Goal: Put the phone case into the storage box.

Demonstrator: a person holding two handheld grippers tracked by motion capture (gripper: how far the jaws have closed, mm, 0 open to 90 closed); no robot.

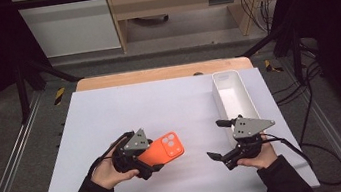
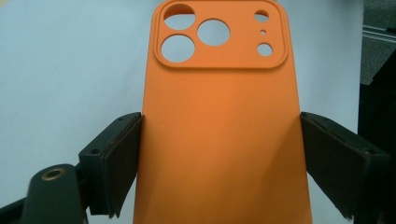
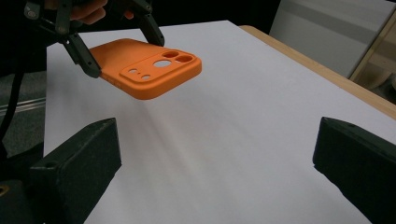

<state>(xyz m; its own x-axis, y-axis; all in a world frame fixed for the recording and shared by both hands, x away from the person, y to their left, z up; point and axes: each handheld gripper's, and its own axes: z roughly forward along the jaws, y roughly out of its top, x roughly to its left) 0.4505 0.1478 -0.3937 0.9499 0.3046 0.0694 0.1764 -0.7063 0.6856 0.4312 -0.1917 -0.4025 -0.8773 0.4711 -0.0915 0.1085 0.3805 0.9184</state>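
Orange phone case held across its long edges in the left claw (image 1: 153, 162), above the white worktop (image 1: 110, 114).

The matte orange moulded phone case (image 2: 219, 140), with its camera cut-outs at the far end, is judged light, thin-walled and slightly flexible, not fragile; it is best gripped across the long edges near the plain end, as is done here. It is clamped between the left claw's pads, lifted clear of the worktop, cut-outs pointing away. The right claw (image 1: 221, 139) is spread wide and empty, well apart from the case. Farther off, a white rectangular tray (image 1: 249, 96) lies empty.
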